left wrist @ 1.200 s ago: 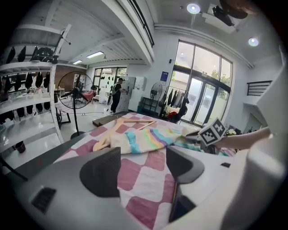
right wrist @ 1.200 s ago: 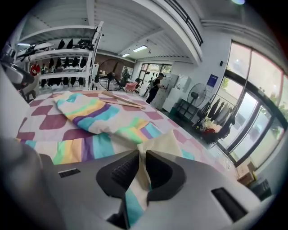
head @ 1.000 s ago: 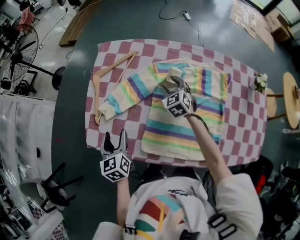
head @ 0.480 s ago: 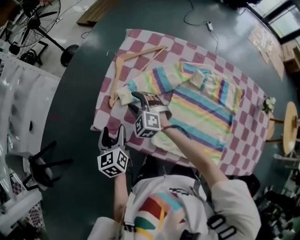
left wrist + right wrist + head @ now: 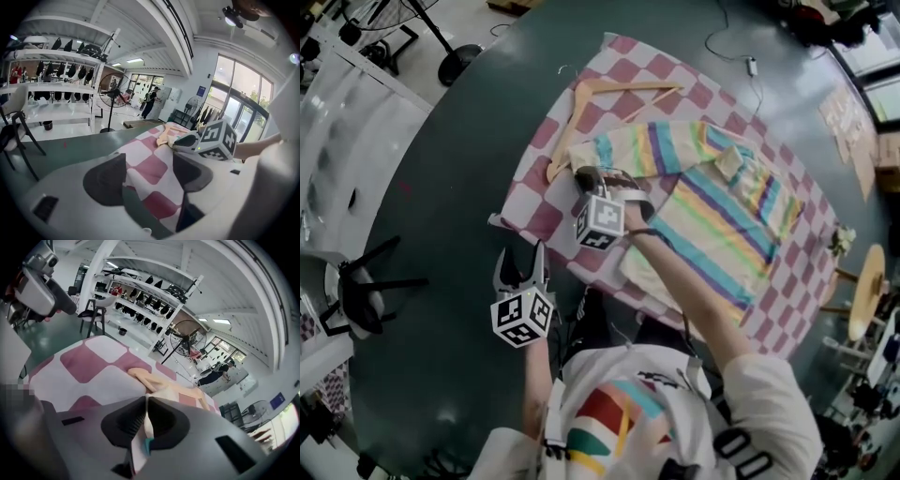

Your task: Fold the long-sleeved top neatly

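Observation:
The pastel-striped long-sleeved top [image 5: 722,225] lies flat on a pink-and-white checked cloth [image 5: 539,202], one sleeve [image 5: 647,150] stretched out to the left. My right gripper [image 5: 586,178] is at that sleeve's cuff. Its jaws have just been closing, and in the right gripper view the gripper [image 5: 146,401] is shut on a thin fold of cream and teal fabric [image 5: 140,446]. My left gripper [image 5: 520,272] hovers open at the cloth's near corner; in the left gripper view the gripper [image 5: 149,176] has only checked cloth [image 5: 150,168] beneath it.
A wooden hanger [image 5: 609,89] lies on the cloth just beyond the cuff. The cloth covers part of a dark green round table [image 5: 459,187]. A black stool [image 5: 356,291] stands to the left, a small round side table [image 5: 862,291] to the right.
My right gripper has swung left from the top's chest out to the sleeve cuff and shut on it. The left gripper has shifted a little along the cloth's near edge.

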A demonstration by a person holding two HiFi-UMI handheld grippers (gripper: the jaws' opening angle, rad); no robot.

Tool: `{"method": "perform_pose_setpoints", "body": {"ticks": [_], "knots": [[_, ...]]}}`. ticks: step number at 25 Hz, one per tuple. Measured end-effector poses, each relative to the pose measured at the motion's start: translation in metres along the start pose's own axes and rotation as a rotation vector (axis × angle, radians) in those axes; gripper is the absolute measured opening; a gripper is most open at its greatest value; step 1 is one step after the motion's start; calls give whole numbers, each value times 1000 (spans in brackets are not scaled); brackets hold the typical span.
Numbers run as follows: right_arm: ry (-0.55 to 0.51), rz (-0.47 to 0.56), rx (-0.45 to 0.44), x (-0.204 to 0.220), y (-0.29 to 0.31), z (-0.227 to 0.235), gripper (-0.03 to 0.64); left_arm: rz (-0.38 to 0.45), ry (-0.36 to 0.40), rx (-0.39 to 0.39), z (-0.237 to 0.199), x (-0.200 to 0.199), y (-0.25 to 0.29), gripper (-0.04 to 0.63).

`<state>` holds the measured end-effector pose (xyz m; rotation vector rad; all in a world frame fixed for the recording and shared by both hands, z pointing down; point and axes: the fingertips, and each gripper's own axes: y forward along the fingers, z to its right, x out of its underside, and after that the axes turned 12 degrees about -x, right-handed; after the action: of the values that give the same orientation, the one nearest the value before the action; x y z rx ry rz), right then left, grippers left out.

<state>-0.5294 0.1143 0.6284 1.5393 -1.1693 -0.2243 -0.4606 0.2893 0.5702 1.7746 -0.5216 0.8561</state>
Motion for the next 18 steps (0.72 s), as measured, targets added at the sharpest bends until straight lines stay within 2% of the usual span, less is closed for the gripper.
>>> {"method": "perform_pose_setpoints", "body": {"ticks": [4, 8, 10, 13, 15, 18], "knots": [[-32, 11, 66, -21, -4, 39, 17, 14, 2, 10, 2, -6, -1, 296], [62, 62, 217, -39, -30, 120, 17, 23, 22, 30, 10, -12, -1, 296], [149, 105, 316, -41, -53, 169, 15, 25, 38, 44, 18, -14, 1, 296], [336, 207, 486, -28, -108, 239, 15, 22, 67, 73, 34, -15, 3, 296], [466, 275, 602, -4, -153, 274, 15, 20, 85, 96, 46, -15, 3, 296], [656, 353, 765, 62, -225, 302, 15, 14, 114, 135, 68, -14, 2, 296]]}}
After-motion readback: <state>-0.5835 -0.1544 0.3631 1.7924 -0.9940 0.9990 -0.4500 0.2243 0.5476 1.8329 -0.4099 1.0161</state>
